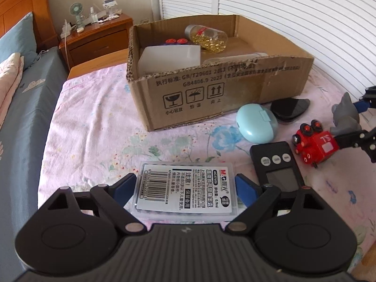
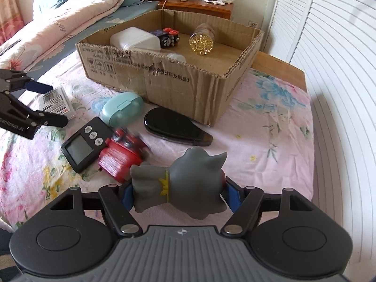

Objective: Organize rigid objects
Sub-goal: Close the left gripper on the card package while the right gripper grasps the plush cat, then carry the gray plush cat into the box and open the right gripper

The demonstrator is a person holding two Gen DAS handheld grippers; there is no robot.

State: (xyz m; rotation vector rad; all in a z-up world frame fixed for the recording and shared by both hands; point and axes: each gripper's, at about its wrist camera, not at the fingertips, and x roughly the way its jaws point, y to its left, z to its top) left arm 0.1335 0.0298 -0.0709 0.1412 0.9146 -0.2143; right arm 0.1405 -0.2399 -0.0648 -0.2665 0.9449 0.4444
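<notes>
Partly done: several items already boxed in cardboard box (image 2: 178, 80); grey figurine (image 2: 185, 183) clamped in right tongs (image 2: 176, 195), labelled case (image 1: 185, 188) straddled, ungripped, by wide-open left tongs (image 1: 185, 188); four items left lower-centre.

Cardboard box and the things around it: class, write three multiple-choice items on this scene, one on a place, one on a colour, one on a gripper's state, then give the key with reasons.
1. Where does the pill bottle lie?
A. inside the cardboard box
B. on the nightstand
C. on the sheet beside the timer

2. What colour is the oval case in front of the box?
A. red
B. light blue
C. yellow

3. What is the right gripper doing?
A. open above the box
B. shut on nothing
C. shut on the grey toy

Key:
1 A, the bottle lies on its side on the box floor, within the walls.
2 B, the case is pale blue against the pink sheet.
3 C, the toy sits between the blue pads in the right wrist view.
</notes>
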